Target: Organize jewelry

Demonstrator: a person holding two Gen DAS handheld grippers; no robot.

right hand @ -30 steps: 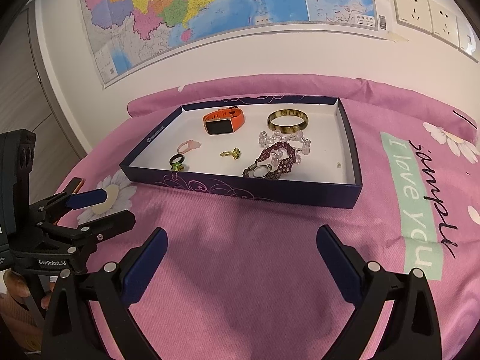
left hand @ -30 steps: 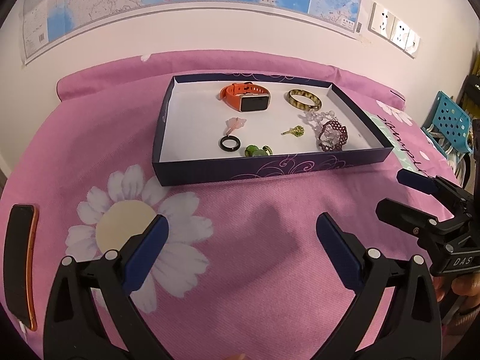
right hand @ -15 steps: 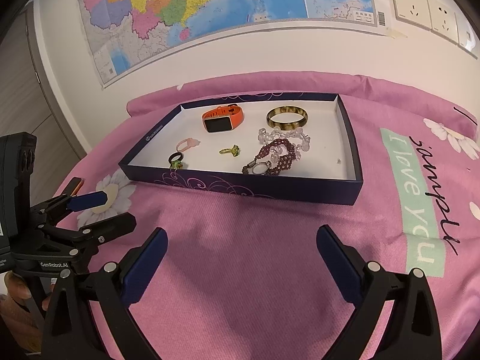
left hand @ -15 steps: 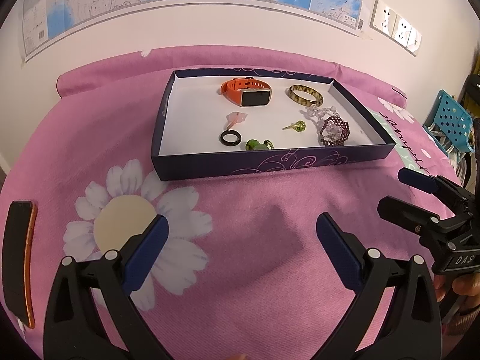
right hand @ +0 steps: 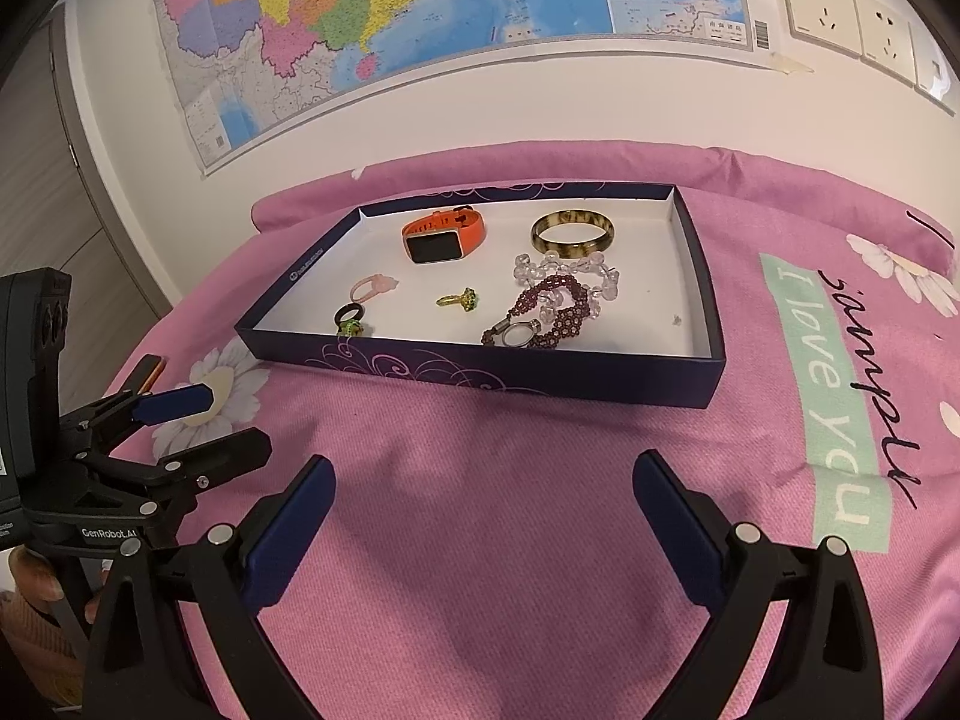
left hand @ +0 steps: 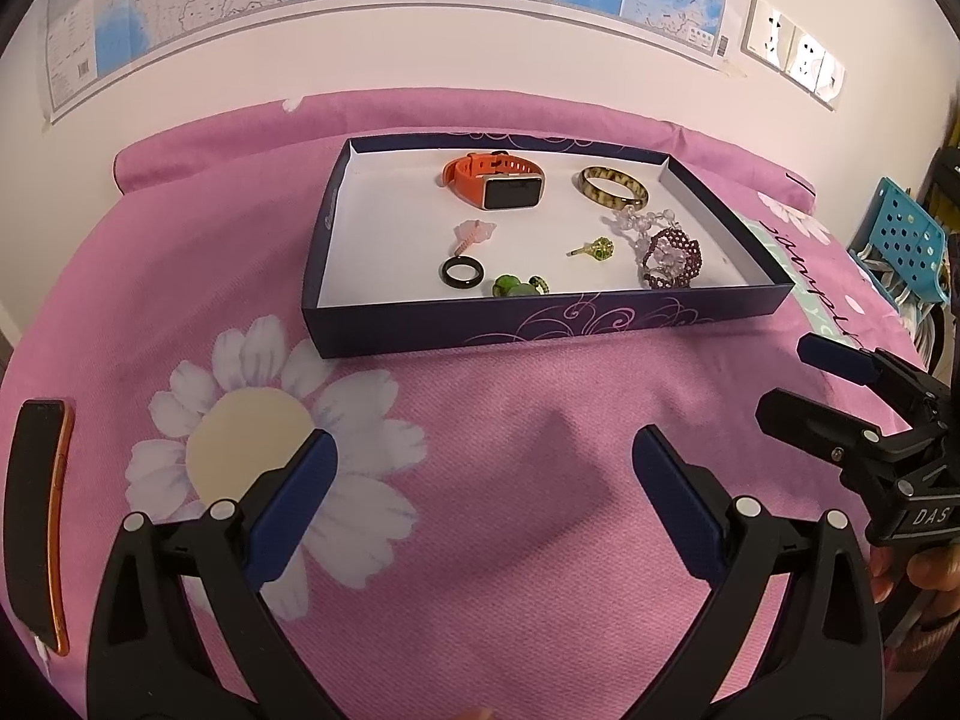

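A dark blue box (left hand: 540,324) (right hand: 480,369) sits on the pink bedspread. In it lie an orange smartwatch (left hand: 495,181) (right hand: 443,238), a tortoiseshell bangle (left hand: 613,187) (right hand: 573,231), a clear bead bracelet (right hand: 567,270), a maroon bead bracelet (left hand: 671,257) (right hand: 555,312), a pink ring (left hand: 475,234), a black ring (left hand: 461,273), a green ring (left hand: 517,285) and a yellow-green ring (left hand: 594,250) (right hand: 459,300). My left gripper (left hand: 480,498) is open and empty over the bedspread in front of the box. My right gripper (right hand: 483,516) is open and empty, also in front of the box.
A black and orange phone (left hand: 36,516) lies on the bedspread at the far left. A wall with a map (right hand: 420,18) and sockets (right hand: 852,15) stands behind the bed. A blue perforated basket (left hand: 906,246) is beyond the bed's right edge.
Both grippers have drawn back a little from the box and stayed open. The jewelry in the box has not moved.
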